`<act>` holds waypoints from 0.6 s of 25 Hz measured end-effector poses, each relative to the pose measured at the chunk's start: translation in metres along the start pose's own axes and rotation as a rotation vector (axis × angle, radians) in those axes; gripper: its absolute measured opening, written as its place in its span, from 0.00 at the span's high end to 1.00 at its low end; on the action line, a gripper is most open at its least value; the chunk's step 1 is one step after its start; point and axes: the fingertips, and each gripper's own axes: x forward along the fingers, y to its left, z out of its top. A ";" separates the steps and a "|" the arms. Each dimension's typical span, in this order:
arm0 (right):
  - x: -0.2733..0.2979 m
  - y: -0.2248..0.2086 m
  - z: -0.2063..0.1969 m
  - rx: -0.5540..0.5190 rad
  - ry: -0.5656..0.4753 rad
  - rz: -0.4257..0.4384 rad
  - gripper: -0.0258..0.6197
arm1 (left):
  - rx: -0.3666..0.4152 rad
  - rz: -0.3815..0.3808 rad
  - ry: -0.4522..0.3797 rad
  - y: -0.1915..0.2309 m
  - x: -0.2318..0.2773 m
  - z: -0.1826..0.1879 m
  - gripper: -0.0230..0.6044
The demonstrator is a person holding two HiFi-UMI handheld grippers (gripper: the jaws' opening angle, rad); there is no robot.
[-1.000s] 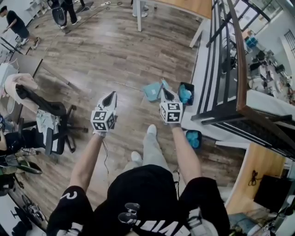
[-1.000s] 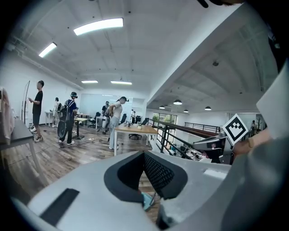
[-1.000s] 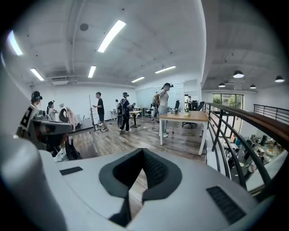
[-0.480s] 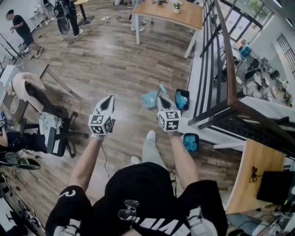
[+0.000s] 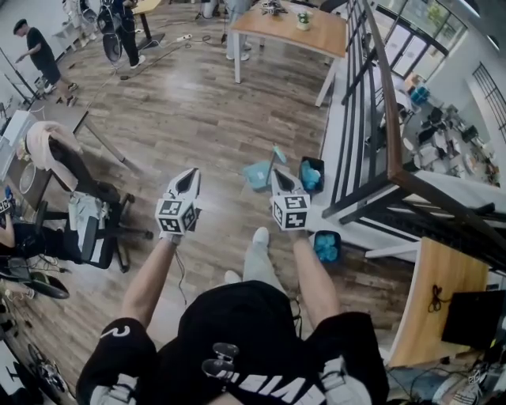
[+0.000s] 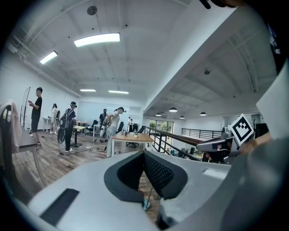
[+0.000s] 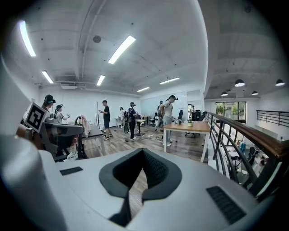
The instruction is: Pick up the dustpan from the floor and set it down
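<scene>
In the head view the teal dustpan point(image 5: 258, 173) lies on the wooden floor, its thin handle point(image 5: 277, 154) sticking up. My right gripper point(image 5: 281, 176) hovers at waist height beside it in the picture, jaws shut and holding nothing. The left gripper point(image 5: 190, 179) is level with the right one, further left, and also looks shut and empty. In the left gripper view the pads point(image 6: 156, 173) meet at the tip, and a teal bit of the dustpan point(image 6: 145, 204) shows below them. The right gripper view shows its pads point(image 7: 156, 170) closed over bare floor.
A dark bin point(image 5: 312, 175) with blue contents stands just right of the dustpan, and a second one point(image 5: 327, 245) is nearer me. A black railing point(image 5: 378, 103) runs along the right. An office chair point(image 5: 87, 210) is at the left, a wooden table point(image 5: 292, 24) and people point(image 5: 35, 49) at the back.
Both grippers have risen together, and my view has lifted so that more of the far room and the table show. The dustpan has stayed on the floor.
</scene>
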 end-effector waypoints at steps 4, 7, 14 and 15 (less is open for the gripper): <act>-0.004 0.006 -0.001 0.000 0.007 0.002 0.97 | 0.002 -0.007 0.000 -0.001 -0.005 -0.001 0.97; -0.005 0.011 -0.002 -0.001 0.011 0.001 0.97 | 0.006 -0.013 0.000 0.002 -0.008 -0.001 0.97; -0.009 0.011 -0.001 -0.011 0.001 -0.005 0.97 | 0.014 -0.018 -0.007 0.000 -0.014 0.005 0.97; -0.009 0.011 0.000 -0.013 -0.005 -0.006 0.97 | 0.015 -0.019 -0.008 0.000 -0.014 0.005 0.97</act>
